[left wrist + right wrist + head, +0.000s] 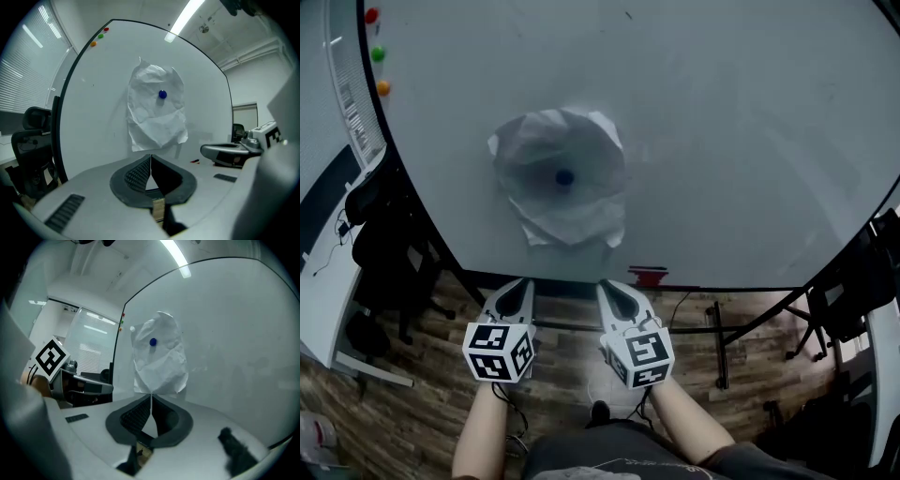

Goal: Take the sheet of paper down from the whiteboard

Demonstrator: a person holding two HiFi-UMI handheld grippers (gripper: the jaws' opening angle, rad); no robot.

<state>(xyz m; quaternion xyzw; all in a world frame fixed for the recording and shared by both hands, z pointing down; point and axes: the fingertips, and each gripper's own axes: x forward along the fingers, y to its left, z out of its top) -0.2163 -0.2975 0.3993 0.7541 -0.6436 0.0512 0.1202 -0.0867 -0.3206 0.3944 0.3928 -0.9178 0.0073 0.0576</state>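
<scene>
A crumpled white sheet of paper [562,178] hangs on the whiteboard [731,141], pinned at its middle by a blue round magnet [564,176]. The same paper [157,112] and blue magnet [162,94] show ahead in the left gripper view, and the paper [159,357] with the magnet [153,341] in the right gripper view. My left gripper [517,288] and right gripper [613,291] are side by side below the paper, apart from the board. Both are shut with nothing between the pads: left gripper [150,157], right gripper [152,397].
Red, green and orange magnets [377,53] sit at the board's upper left corner. A red object [648,276] lies on the board's lower ledge. Black office chairs [389,248] stand left of the board, its stand legs [720,337] rest on the wooden floor, and more dark furniture [848,300] is at the right.
</scene>
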